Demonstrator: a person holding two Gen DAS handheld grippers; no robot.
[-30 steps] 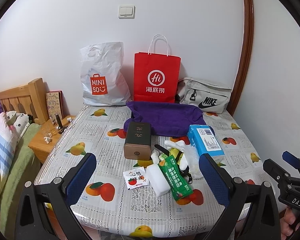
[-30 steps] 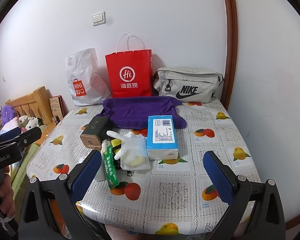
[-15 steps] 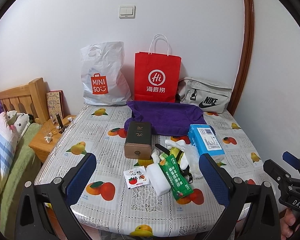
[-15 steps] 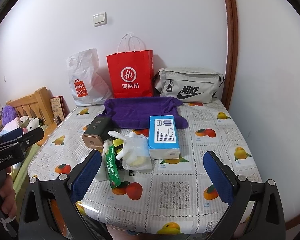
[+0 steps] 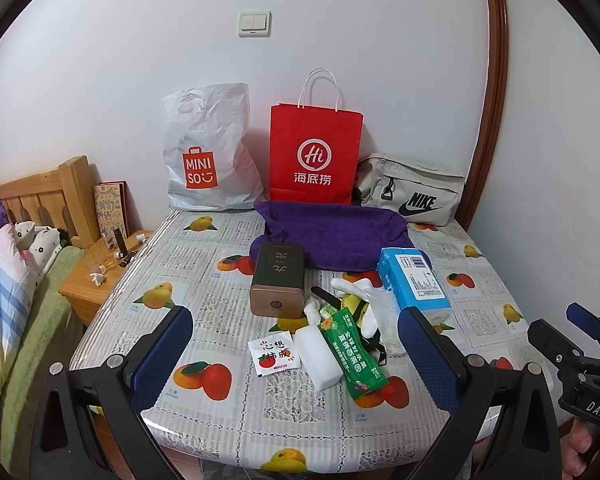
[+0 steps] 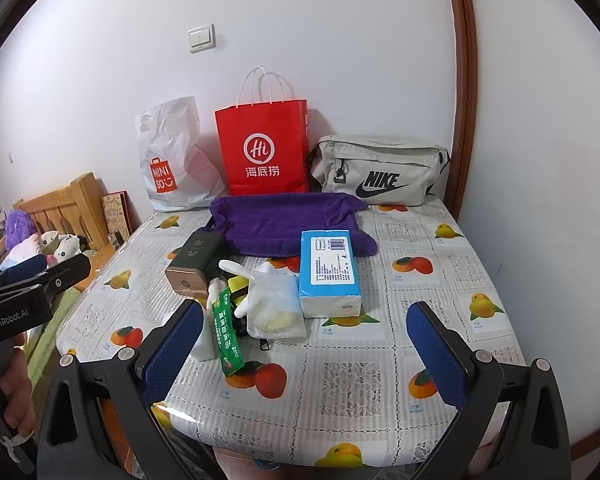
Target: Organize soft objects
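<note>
Nothing had been tidied yet, as far as the pictures showed. Both tongs hung at the near edge of the tabletop with the fruit cloth, and both were wide open and empty. The left tongs pointed at the small pile in the middle. The right tongs pointed at the same pile from a bit further right.

The soft things were all loose. A purple towel lay spread out near the back, just in front of a red paper bag, a white plastic bag and a grey Nike bag. A blue tissue pack lay in front of the towel. Next to it sat a clear bag with something white and yellow in it. A yellow toy peeked out of the heap, partly hidden. A green packet, a white sponge block and a little white packet lay at the front. A brown box touched the towel's edge.

So the whole job looked still to do: each soft thing had to be picked up and put away. I could not tell which bag they should go in.
</note>
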